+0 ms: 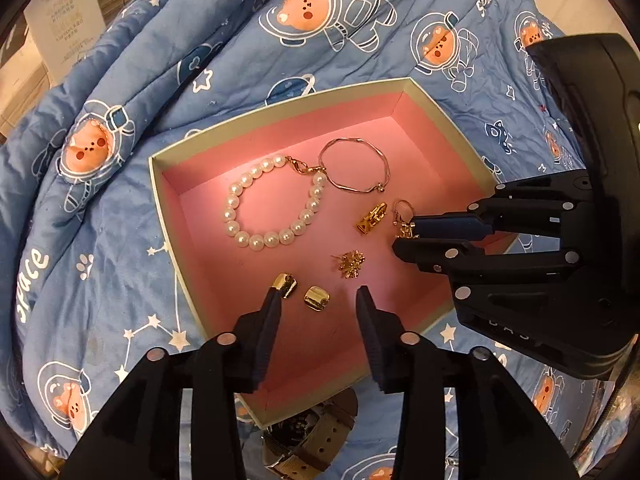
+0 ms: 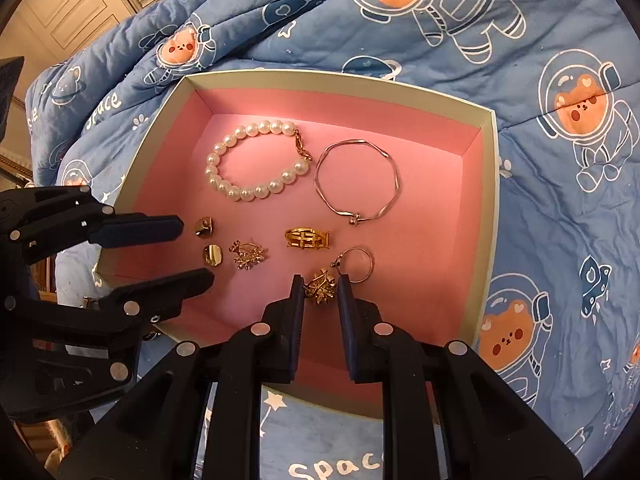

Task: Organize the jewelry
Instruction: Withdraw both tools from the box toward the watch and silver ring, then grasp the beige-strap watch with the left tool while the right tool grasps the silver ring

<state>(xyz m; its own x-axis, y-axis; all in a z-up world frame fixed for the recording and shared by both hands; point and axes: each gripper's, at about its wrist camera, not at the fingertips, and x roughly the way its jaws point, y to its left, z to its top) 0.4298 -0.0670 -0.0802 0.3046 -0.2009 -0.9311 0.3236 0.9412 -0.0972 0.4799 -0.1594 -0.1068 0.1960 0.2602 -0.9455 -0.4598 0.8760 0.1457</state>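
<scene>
Hovering over the pink-lined box point(image 2: 486, 216) on the bed quilt point(image 2: 560, 220), right hand-held gripper point(image 2: 319, 280) straddles a gold flower earring point(image 2: 320, 289), jaws near it but gapped, not clenched. Left hand-held gripper point(image 1: 318, 294) released, a gold square stud point(image 1: 316, 299) between its fingers. Pearl bracelet point(image 1: 272, 204) and thin bangle point(image 1: 356, 166) lie beyond both grippers.

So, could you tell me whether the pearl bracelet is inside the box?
Inside: the pearl bracelet lies flat on the pink box floor.
</scene>
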